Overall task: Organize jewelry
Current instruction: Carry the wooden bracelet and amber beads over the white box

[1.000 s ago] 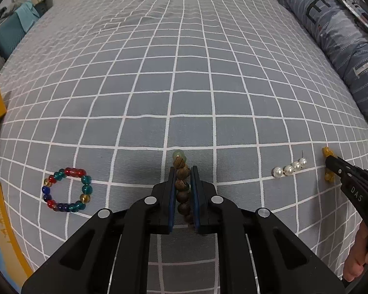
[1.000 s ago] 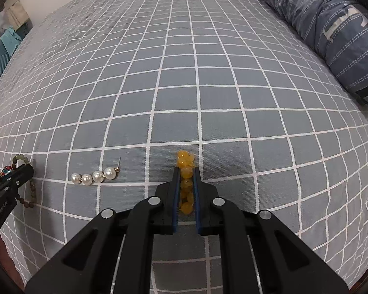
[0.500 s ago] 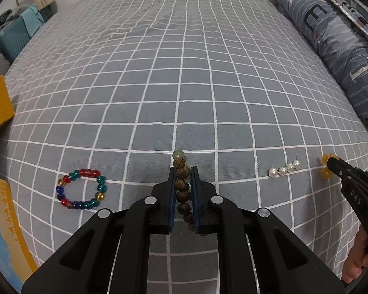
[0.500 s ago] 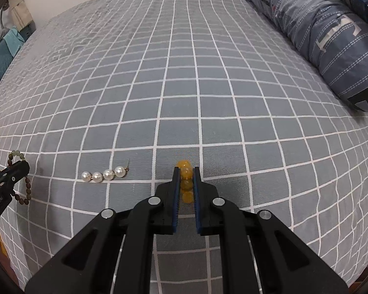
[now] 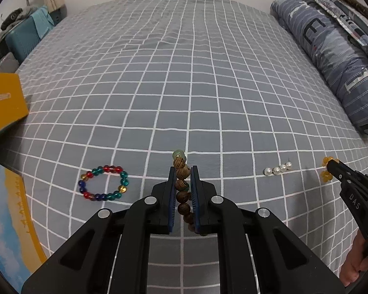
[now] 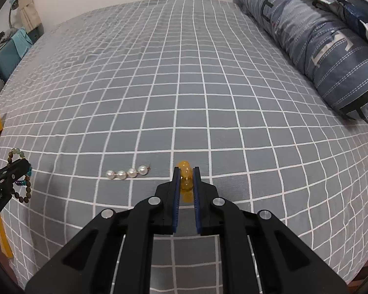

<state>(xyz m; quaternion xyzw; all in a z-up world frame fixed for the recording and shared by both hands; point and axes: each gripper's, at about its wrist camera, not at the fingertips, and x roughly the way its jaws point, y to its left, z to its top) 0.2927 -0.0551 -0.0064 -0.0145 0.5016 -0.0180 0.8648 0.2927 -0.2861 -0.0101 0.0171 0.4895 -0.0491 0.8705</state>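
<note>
Wooden bracelet (image 5: 182, 183) clamped in left tool (image 5: 183, 175), amber bracelet (image 6: 185, 180) in right tool (image 6: 186, 174).

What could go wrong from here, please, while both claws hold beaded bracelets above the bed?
1. The wooden bracelet hangs loose below the left claw, so it may swing or snag.
2. The right claw pinches only a few round beads of the yellow bracelet; it might slip and drop near the pearl earring.
</note>
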